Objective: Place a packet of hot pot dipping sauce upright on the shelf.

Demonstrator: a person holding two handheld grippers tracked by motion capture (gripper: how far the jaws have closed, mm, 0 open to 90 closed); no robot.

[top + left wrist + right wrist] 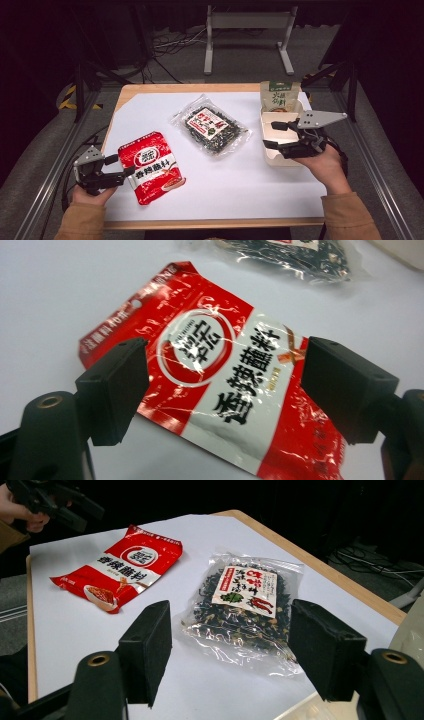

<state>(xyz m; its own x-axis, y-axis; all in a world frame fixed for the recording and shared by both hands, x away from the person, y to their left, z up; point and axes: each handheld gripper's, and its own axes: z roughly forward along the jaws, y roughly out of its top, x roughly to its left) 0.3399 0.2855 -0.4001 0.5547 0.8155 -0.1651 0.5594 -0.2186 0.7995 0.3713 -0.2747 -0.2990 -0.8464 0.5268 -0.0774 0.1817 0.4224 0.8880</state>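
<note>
Left gripper stands wide open at the near left of my table, jaws straddling the left edge of the red sauce packet, which lies flat and glossy with a white band of black characters. Right gripper, also wide, hangs over the cream divided box; a green pouch leans in its far compartment. Between them lies the clear bag of dark dried greens.

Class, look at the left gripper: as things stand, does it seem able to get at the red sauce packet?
Probably yes. The left gripper sits at the red sauce packet's edge with jaws open, and in the left gripper view the packet lies flat between them with nothing in the way.
</note>
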